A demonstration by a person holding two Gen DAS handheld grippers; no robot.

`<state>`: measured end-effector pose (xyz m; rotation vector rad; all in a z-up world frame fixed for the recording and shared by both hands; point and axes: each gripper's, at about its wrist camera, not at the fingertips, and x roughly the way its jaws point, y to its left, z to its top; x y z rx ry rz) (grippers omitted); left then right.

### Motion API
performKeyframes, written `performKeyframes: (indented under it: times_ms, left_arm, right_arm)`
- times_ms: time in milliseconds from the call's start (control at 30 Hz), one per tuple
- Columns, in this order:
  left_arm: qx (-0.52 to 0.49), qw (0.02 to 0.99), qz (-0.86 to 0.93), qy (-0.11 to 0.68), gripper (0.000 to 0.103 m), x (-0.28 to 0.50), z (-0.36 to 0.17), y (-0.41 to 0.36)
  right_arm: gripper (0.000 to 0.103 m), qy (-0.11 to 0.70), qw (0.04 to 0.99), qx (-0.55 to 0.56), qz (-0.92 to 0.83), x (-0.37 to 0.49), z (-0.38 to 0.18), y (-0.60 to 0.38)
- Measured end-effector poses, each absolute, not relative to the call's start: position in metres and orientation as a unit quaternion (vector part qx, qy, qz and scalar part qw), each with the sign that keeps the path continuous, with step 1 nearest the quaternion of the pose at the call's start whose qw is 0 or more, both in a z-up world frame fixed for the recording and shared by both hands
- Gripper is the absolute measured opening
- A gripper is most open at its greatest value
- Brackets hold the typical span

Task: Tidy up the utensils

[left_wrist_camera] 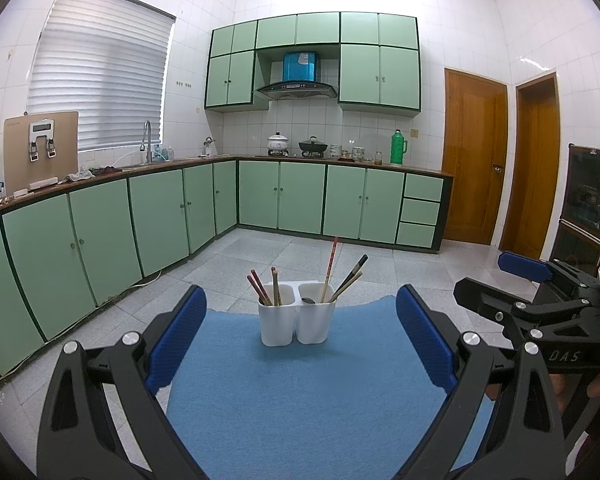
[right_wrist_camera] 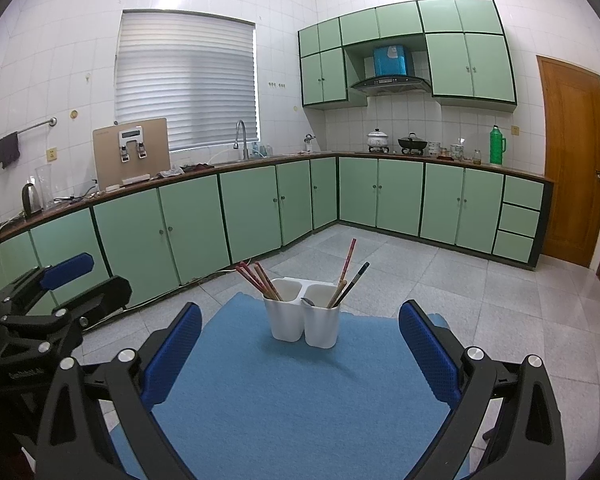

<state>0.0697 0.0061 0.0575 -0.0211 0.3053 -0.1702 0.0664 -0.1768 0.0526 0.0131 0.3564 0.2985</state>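
Both the left tool point(left_wrist_camera: 300, 340) and right tool point(right_wrist_camera: 300, 348) are spread and empty; ahead of them, chopsticks point(left_wrist_camera: 265, 288) and a spoon point(left_wrist_camera: 309, 301) already stand in the twin holder point(left_wrist_camera: 296, 326), so sorting appears complete or nearly so.

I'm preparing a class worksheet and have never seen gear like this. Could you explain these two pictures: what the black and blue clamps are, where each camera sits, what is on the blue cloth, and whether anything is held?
There is no robot: a person holds a two-finger gripper in each hand, each carrying a wide-angle camera looking along its fingers. One picture comes from the left gripper, the other from the right gripper. Each camera also catches the other gripper at its edge. Both are open and hold nothing. On the blue mat stands a white two-compartment holder with chopsticks in both compartments. Behind it is a kitchen with green cabinets.
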Motion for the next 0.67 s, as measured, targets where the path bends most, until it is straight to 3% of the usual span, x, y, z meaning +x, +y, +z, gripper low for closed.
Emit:
performKeyframes:
  times_ms: [667]
  left_arm:
    - [-0.011, 0.984, -0.084, 0.157, 0.093, 0.0741, 0.0556, 0.0105]
  right_arm:
    - [0.097, 0.184, 0.972, 0.005, 0.144, 0.0677, 0.0454, -0.1789]
